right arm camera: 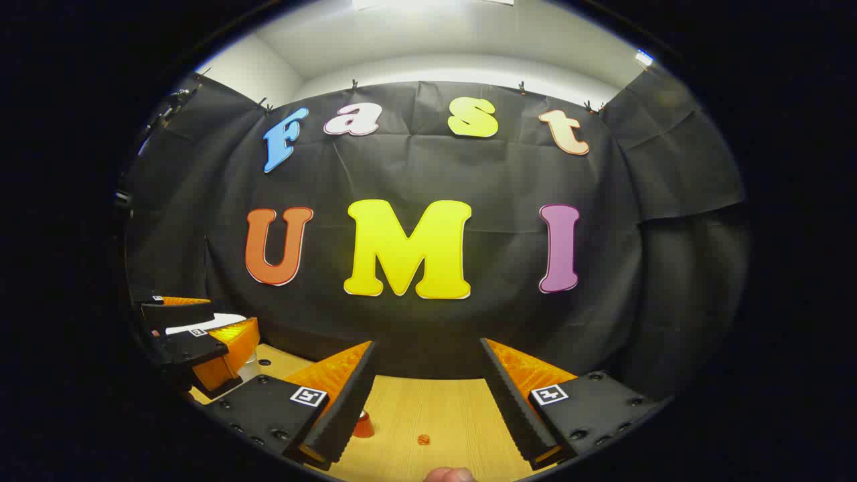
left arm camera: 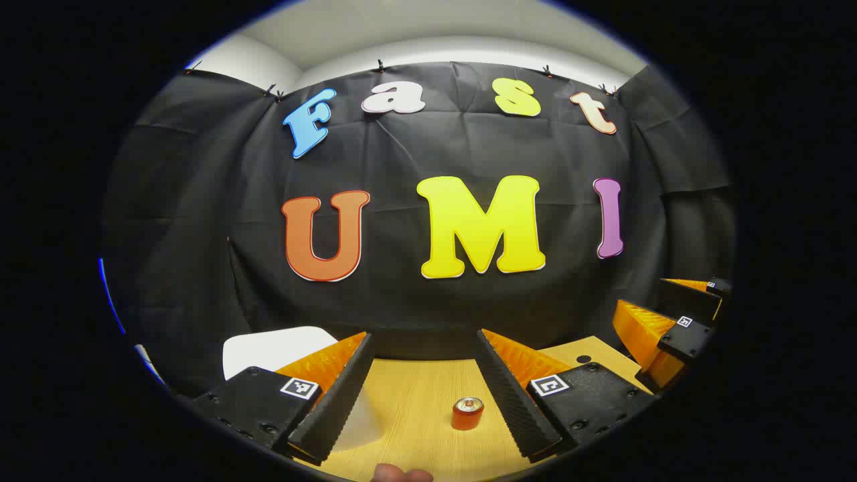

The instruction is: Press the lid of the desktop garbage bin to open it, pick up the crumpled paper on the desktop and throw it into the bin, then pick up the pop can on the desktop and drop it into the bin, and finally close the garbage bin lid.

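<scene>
From where I stood, both grippers were held level above the pale wood-grain surface (left arm camera: 415, 408), each with its jaws spread wide and nothing between them. Nearest in the left gripper view, a fingertip of the person's hand (left arm camera: 400, 474) showed at the bottom edge, then the left gripper (left arm camera: 425, 418) itself. Just beyond its reach stood the small orange-red pop can (left arm camera: 467, 413), upright, silver top up, close to the inner side of one finger but apart from it. Beside the other finger rose the white plastic desktop bin (left arm camera: 271, 349), its lid appearing to lie flat and shut; I could not be sure. In the right gripper view, the right gripper (right arm camera: 428, 428) hung released over the same surface, the pop can (right arm camera: 363, 426) half hidden behind one finger and a small orange speck (right arm camera: 423, 440) lying farther out; whether that was the crumpled paper I could not tell. Off to one side, farther away, the left gripper (right arm camera: 201, 348) hovered over the bin's white lid (right arm camera: 201, 323). The can looked light, thin-walled, smooth and easily dented or tipped, so I judged it best taken across its round body at mid-height with a modest squeeze. The lid probably needed a firm downward press first.
</scene>
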Motion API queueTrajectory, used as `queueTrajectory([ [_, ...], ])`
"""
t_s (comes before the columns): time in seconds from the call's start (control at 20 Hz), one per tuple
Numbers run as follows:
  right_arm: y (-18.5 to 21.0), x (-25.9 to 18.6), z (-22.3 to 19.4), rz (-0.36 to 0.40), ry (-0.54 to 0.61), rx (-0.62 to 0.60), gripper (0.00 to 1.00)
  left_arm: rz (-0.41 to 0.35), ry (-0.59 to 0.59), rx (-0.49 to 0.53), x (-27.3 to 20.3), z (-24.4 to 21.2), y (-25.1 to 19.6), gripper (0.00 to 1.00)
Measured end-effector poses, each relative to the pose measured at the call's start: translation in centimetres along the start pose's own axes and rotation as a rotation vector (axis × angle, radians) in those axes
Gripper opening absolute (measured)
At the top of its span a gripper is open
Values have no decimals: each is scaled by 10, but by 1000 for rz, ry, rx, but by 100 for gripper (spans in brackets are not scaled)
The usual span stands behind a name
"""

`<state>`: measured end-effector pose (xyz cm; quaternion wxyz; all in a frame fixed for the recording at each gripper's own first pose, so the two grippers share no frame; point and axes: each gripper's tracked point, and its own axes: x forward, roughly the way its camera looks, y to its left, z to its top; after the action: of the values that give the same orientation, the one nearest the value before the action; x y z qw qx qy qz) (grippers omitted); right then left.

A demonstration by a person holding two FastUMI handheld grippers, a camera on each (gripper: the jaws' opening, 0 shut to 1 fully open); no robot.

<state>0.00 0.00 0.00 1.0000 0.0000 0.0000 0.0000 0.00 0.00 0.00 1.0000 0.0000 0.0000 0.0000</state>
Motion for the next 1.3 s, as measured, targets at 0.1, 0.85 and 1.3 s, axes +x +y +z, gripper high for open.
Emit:
queueTrajectory([
  [0.1,-1,0,2,2,-4,6,94,2,-3,0,-2,2,-1,99],
  [0.85,-3,-2,12,35,-33,30,94,52,-15,16,-9,5,8,99],
  [1.3,-2,0,9,101,-15,52,94,120,-11,40,-13,5,9,99],
])
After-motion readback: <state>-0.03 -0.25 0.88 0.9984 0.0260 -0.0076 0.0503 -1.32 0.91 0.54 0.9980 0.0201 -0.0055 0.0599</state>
